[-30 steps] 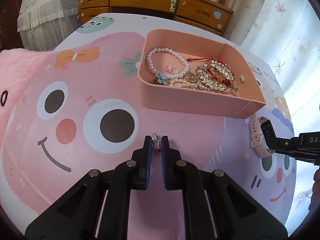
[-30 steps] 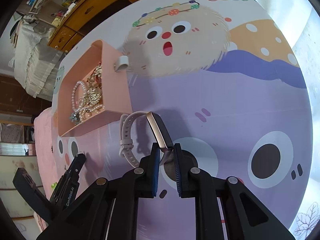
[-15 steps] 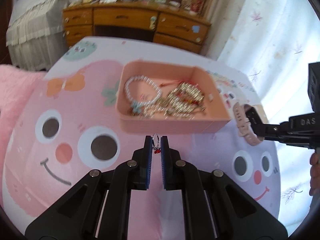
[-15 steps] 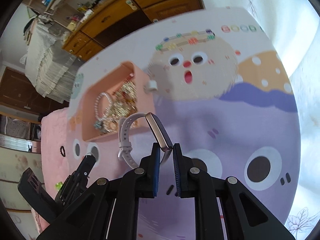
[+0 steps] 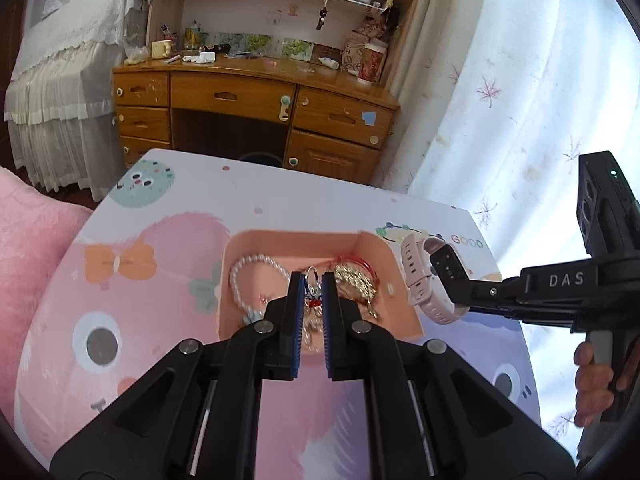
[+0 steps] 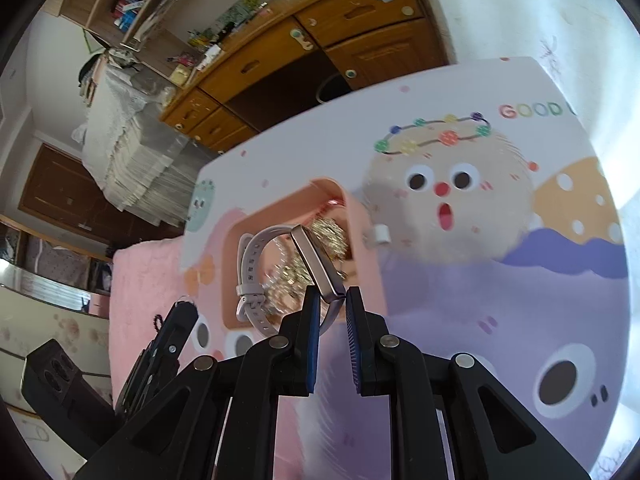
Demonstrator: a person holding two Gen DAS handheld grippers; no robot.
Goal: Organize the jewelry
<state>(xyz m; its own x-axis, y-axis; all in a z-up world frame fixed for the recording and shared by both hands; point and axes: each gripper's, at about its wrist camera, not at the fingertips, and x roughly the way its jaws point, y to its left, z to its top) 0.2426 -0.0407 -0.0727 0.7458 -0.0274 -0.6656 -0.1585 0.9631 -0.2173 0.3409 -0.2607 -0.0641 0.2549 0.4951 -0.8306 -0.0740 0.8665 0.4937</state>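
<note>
Left gripper (image 5: 311, 286) clamps a small ring with red charm (image 5: 312, 298), held above the near half of the pink tray (image 5: 394, 266) directly below and ahead. Right gripper (image 6: 333, 304) pinches a pale-strapped watch (image 6: 256, 276) by its case, long axis pointing forward-left over the tray's right wall; the left is judged nearer to release.

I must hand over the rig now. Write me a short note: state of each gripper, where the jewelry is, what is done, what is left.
Left gripper: shut on a small silver ring with red charm, held above the open pink rectangular tray.
Right gripper: shut on the pale pink smartwatch with dark screen, in the air at the tray's right side.
Done: white pearl bracelet and gold chain jewelry already lie in the tray.
Left: release the ring into the tray, then the watch.
</note>
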